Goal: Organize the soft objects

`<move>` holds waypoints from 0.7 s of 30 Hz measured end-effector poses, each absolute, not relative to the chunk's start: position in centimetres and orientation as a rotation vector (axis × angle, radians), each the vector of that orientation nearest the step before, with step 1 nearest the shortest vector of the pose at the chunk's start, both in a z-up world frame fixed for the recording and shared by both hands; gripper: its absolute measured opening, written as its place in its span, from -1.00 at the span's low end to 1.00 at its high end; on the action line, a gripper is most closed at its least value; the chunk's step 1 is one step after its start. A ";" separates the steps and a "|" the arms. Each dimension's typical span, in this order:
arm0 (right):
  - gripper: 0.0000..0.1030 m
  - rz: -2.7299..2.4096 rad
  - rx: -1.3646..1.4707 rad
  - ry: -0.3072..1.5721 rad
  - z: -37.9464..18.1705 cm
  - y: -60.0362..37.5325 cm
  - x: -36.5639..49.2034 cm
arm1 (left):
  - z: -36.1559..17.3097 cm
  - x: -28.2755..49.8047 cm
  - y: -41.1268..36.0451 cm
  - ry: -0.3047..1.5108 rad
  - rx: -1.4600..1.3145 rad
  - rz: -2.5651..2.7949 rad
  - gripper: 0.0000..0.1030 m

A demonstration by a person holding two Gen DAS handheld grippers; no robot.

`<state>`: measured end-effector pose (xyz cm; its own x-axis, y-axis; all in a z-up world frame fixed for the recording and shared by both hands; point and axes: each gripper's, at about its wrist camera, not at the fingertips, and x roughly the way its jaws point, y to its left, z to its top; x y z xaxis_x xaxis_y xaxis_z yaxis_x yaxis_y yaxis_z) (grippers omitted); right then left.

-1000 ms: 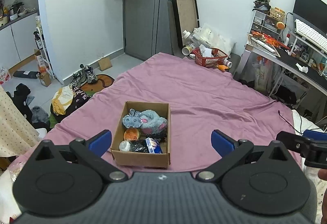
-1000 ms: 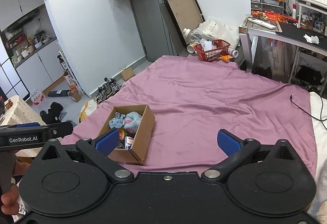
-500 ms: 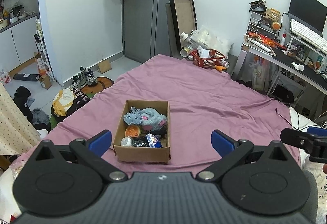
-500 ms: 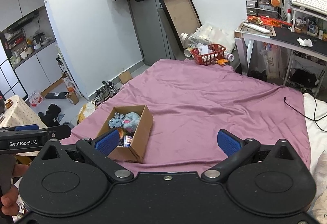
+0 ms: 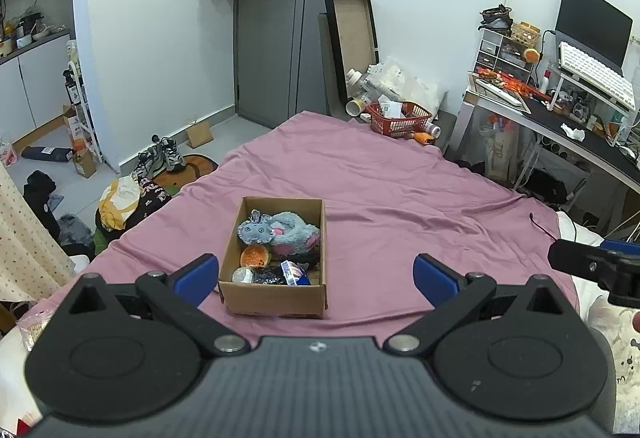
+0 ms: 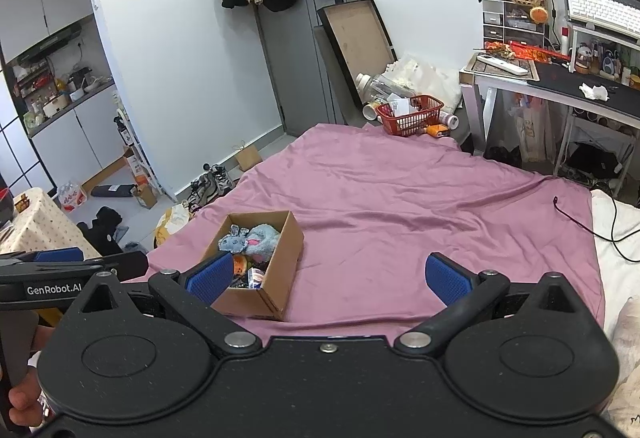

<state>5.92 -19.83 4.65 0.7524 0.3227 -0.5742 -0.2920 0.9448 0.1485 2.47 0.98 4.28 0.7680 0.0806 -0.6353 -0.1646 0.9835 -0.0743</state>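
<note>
Left tool (image 5: 316, 274) and right tool (image 6: 330, 274), both spread wide and empty, above the open brown cardboard box (image 5: 276, 296) holding a grey plush toy (image 5: 280, 230) on the mauve bedsheet (image 5: 400, 198)

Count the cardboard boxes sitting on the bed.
1. The open cardboard box sits near the front left of the bed, holding a grey plush toy and small items. No other box shows on the bed.

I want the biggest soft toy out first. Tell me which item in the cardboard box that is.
The grey-blue plush animal with pink patches, filling the far end of the cardboard box. The orange ball and other items nearer the grippers are much smaller.
</note>
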 end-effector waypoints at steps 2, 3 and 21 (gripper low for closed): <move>1.00 0.335 0.051 0.634 4.7 -19.8 5.8 | 4.3 2.5 1.0 0.682 -0.131 0.134 0.99; 1.00 0.335 0.051 0.635 4.7 -19.8 5.8 | 4.3 2.5 1.0 0.683 -0.130 0.133 0.99; 1.00 0.329 0.054 0.634 4.6 -19.8 5.5 | 4.3 2.3 0.9 0.679 -0.128 0.130 0.99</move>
<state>5.51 -19.77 4.61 0.7555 0.3181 -0.5727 -0.2852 0.9467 0.1495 2.25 0.86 4.32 0.7707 0.0780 -0.6324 -0.1614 0.9840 -0.0753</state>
